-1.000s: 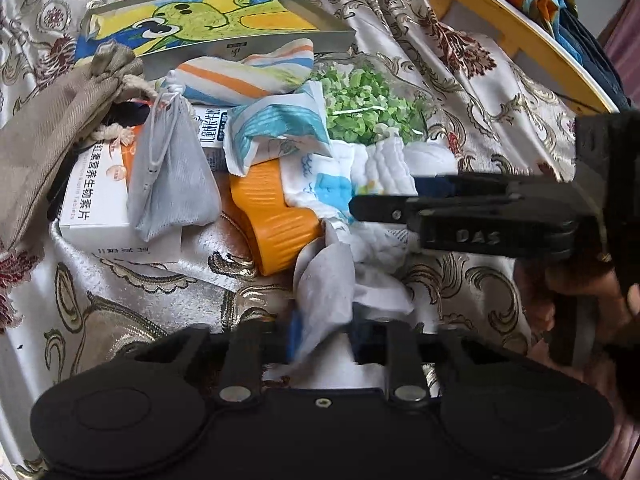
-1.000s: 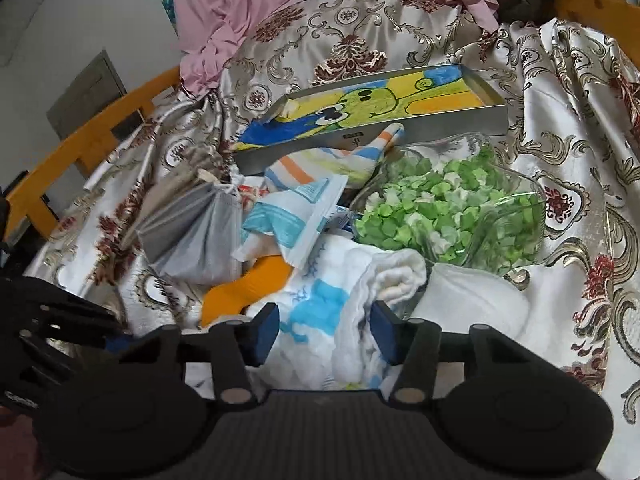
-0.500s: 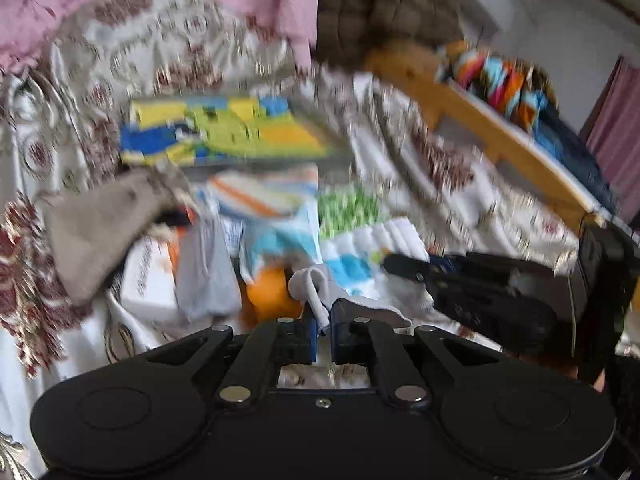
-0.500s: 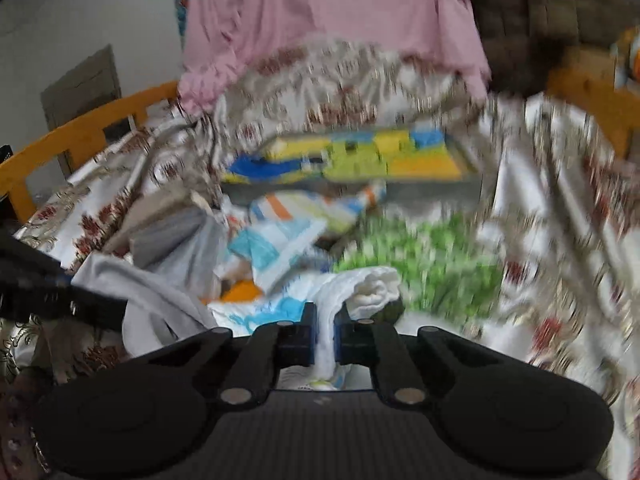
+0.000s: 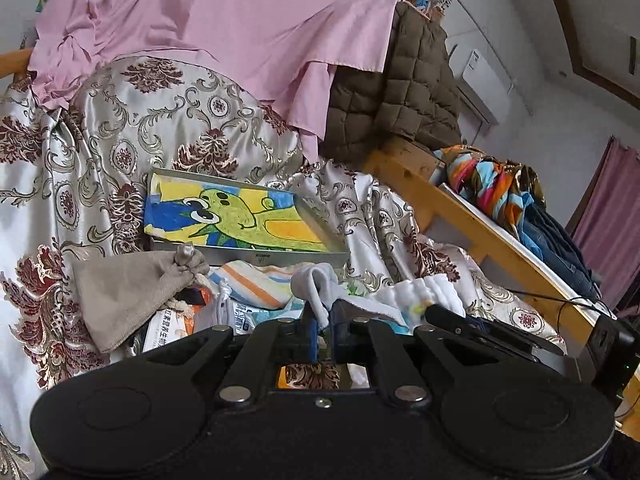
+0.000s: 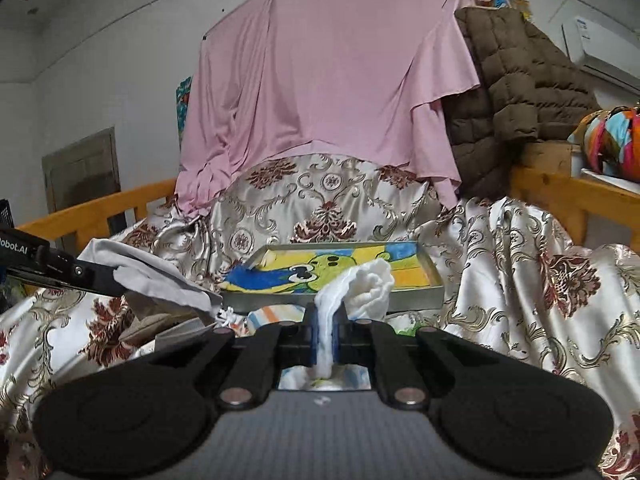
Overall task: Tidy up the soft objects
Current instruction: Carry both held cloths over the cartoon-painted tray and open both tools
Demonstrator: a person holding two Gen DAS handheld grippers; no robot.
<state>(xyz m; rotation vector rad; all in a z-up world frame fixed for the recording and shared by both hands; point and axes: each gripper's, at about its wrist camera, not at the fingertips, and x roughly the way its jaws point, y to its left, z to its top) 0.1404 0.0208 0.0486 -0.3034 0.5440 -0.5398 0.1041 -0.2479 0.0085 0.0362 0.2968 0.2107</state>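
Note:
My left gripper (image 5: 324, 322) is shut on a pale grey cloth (image 5: 316, 280), lifted above the pile on the bed. In the right wrist view that same grey cloth (image 6: 160, 276) hangs from the left gripper's fingers (image 6: 92, 276) at the left. My right gripper (image 6: 327, 328) is shut on a white quilted cloth with blue print (image 6: 368, 284), raised in front of the tin. In the left wrist view that white cloth (image 5: 420, 292) shows beside the right gripper's fingers (image 5: 472, 326). Below lie a beige drawstring bag (image 5: 128, 284) and a striped cloth (image 5: 256, 284).
A flat metal tin with a green cartoon lid (image 5: 240, 216) lies behind the pile on the patterned satin bedspread (image 5: 100, 152). A pink sheet (image 6: 320, 88) and a brown quilted jacket (image 6: 512, 92) hang behind. Wooden bed rails (image 5: 480, 232) run at both sides. A white box (image 5: 168, 328) lies under the bag.
Both grippers closed on their cloths and rose, tilting upward. The grey cloth and the white cloth lifted off the pile. The right gripper went from open around the white cloth to shut on it.

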